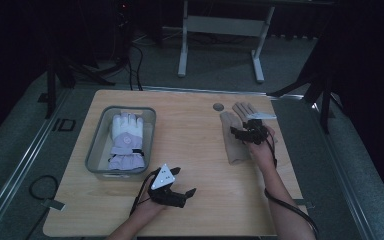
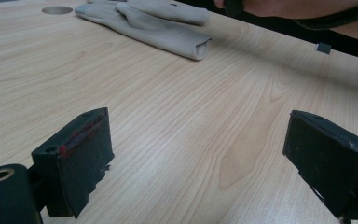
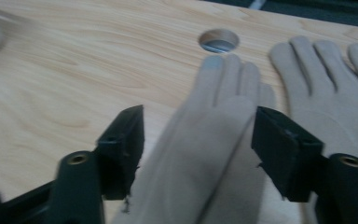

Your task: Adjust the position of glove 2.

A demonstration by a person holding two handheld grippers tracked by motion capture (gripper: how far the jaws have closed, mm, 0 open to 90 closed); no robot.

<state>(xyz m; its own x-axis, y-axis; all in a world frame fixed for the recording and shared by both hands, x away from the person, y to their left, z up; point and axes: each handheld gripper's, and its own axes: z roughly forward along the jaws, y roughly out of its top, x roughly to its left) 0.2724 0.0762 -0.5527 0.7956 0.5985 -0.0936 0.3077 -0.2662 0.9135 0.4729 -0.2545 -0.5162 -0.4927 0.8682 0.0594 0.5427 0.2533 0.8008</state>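
Note:
Two beige gloves lie at the table's far right; one (image 1: pixel 232 145) is stretched towards me and the other (image 1: pixel 243 109) lies flat behind it. My right gripper (image 1: pixel 241 133) hovers low over them. In the right gripper view its jaws (image 3: pixel 198 140) straddle the nearer glove (image 3: pixel 205 154), which fills the gap between the pads without being visibly squeezed; the second glove (image 3: pixel 326 88) lies to the right. My left gripper (image 1: pixel 185 181) rests near the front edge, open and with bare wood between its jaws (image 2: pixel 196 158). The beige gloves (image 2: pixel 168 32) lie far off in the left gripper view.
A grey plastic bin (image 1: pixel 96 150) at the left holds a white and lilac ski glove (image 1: pixel 126 140). A round cable hole (image 1: pixel 218 106) sits in the tabletop just behind the beige gloves. A white table frame (image 1: pixel 220 30) stands on the floor beyond.

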